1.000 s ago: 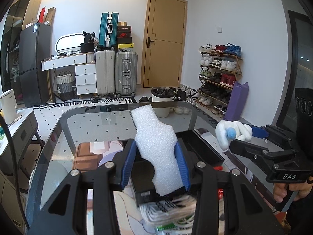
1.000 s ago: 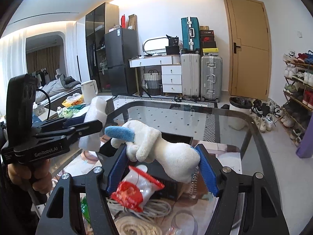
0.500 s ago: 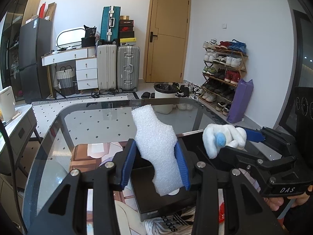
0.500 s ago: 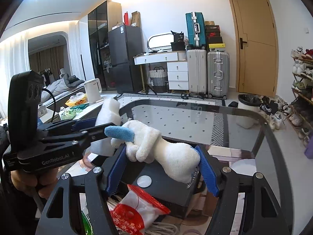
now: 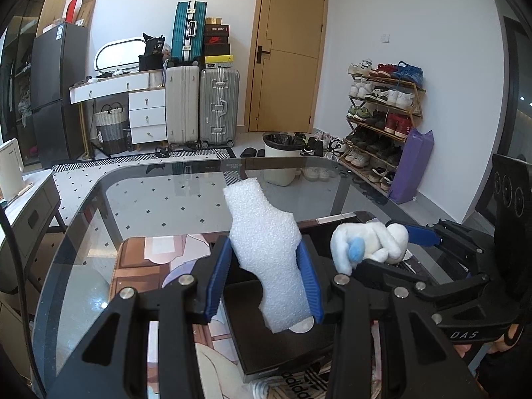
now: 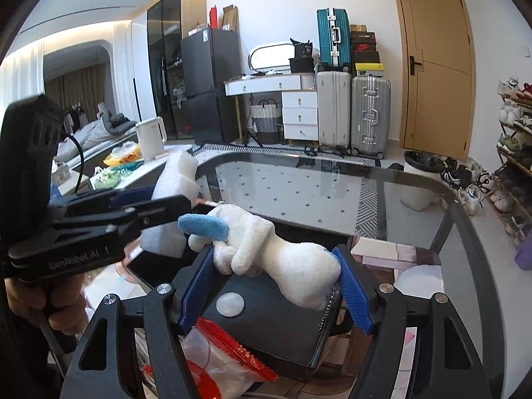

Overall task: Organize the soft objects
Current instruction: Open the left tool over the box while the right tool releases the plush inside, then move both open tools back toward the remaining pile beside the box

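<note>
My left gripper [image 5: 266,272] is shut on a white foam piece [image 5: 266,252], held upright above a black box [image 5: 276,339] on the glass table [image 5: 139,206]. My right gripper [image 6: 276,279] is shut on a white plush toy [image 6: 286,259] with a blue tip [image 6: 202,226], held over the same black box [image 6: 276,326]. The two grippers are side by side: the plush [image 5: 365,246] shows at the right of the left wrist view, and the foam [image 6: 173,199] at the left of the right wrist view.
A red and clear snack bag [image 6: 226,362] lies at the box's near edge. A printed mat [image 5: 149,266] lies under the box. An Adidas item [image 5: 299,382] lies in front. Beyond the table stand suitcases [image 5: 202,103], a bin [image 5: 279,156] and a shoe rack [image 5: 382,116].
Both grippers have moved forward over the black box with their objects still held. The plush has come closer to the foam. The clutter at the near edge has slipped out of view.
</note>
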Tool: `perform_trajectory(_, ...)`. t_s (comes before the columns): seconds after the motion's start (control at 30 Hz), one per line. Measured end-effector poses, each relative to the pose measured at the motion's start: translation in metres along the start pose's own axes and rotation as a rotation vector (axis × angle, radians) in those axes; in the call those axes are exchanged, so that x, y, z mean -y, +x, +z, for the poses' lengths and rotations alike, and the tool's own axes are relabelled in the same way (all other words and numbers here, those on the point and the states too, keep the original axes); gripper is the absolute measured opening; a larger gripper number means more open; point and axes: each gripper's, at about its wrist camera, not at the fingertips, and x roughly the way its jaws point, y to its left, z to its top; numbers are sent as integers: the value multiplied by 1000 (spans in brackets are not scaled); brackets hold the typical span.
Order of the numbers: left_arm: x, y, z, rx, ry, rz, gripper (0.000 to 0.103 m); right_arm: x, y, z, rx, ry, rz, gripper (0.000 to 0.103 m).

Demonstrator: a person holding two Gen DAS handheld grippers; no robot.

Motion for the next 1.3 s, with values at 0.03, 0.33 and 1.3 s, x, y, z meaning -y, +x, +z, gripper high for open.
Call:
perform_trajectory(0.03, 1, 2, -1, -4, 3, 1, 40, 0, 2, -2, -4, -4, -9, 71)
perform_trajectory(0.33, 7, 6, -4, -38, 26, -12, 45, 4, -15, -6, 33, -15, -49, 97)
perform_trajectory(1.3, 18, -66, -51, 4, 57, 89, 103, -13, -92, -66, -32, 22, -89, 102)
